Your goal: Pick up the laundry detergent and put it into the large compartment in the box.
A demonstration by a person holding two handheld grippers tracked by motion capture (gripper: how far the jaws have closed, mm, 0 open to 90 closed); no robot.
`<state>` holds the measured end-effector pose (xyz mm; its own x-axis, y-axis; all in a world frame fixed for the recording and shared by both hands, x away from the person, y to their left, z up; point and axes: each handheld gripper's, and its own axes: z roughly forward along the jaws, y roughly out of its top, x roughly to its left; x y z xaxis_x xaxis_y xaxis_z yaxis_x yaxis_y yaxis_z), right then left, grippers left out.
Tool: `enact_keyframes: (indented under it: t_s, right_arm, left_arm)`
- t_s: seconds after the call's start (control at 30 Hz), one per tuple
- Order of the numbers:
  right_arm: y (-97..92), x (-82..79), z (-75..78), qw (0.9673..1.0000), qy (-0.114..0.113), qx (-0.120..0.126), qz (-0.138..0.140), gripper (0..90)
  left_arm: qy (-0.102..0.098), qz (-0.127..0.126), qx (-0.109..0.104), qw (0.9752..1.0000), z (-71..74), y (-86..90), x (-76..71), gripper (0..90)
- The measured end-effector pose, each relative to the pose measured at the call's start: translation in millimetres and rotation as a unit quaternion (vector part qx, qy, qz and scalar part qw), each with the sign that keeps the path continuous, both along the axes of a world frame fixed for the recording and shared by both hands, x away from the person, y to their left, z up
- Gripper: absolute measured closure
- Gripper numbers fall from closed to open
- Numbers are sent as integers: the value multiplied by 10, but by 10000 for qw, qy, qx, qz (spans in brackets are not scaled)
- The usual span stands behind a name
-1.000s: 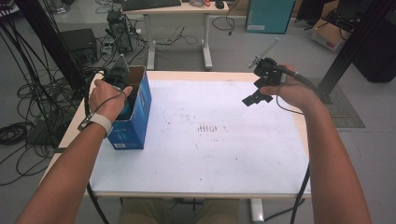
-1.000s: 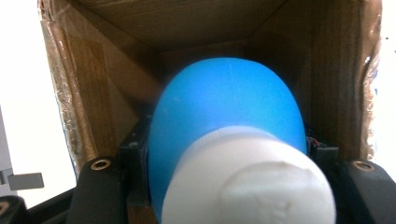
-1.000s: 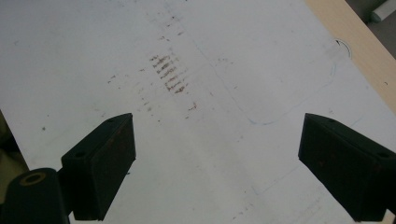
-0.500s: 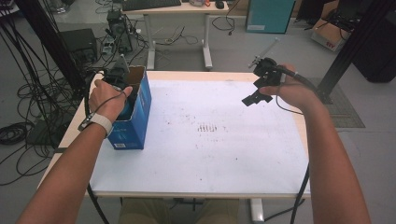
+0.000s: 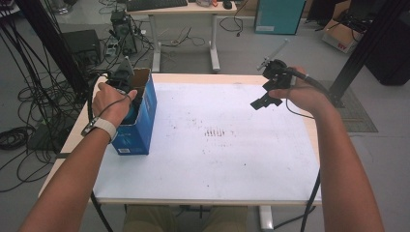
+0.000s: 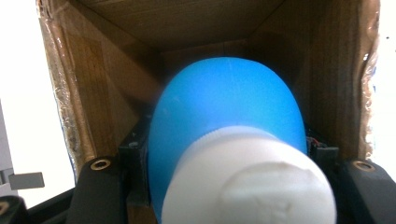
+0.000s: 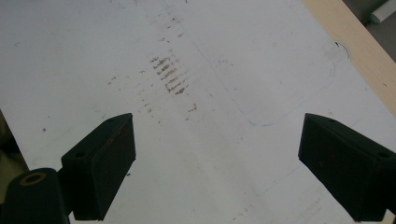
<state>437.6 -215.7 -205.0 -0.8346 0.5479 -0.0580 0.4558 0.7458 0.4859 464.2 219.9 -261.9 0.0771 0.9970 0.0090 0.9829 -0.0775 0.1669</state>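
Note:
A blue box [image 5: 141, 122] with an open top and brown cardboard inside [image 6: 187, 28] stands at the table's left edge. My left gripper [image 5: 122, 81] reaches down into it. Its jaws are shut on a blue bottle [image 6: 226, 105] with a white cap [image 6: 252, 186], and one black finger [image 6: 134, 161] presses its side. In the high view my right gripper [image 5: 263, 100] hovers above the far right part of the table. It is open, with only the white table sheet [image 7: 215, 116] showing between its fingers [image 7: 105, 158].
The white sheet [image 5: 217, 159] covers most of the wooden table and has brown scuff marks [image 5: 215, 131] near its middle. Cables [image 5: 19, 135] lie on the floor at the left. Another desk [image 5: 183, 9] stands behind, and a black post [image 5: 362, 53] rises at the right.

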Motion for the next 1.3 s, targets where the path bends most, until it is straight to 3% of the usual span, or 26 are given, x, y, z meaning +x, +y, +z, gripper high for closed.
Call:
enact_keyframes:
  t_s: [1.3]
  right_arm:
    - [11,2,12,10000,-4,0,14,112]
  left_arm:
    - [-8,2,4,10000,0,-1,-5,374]
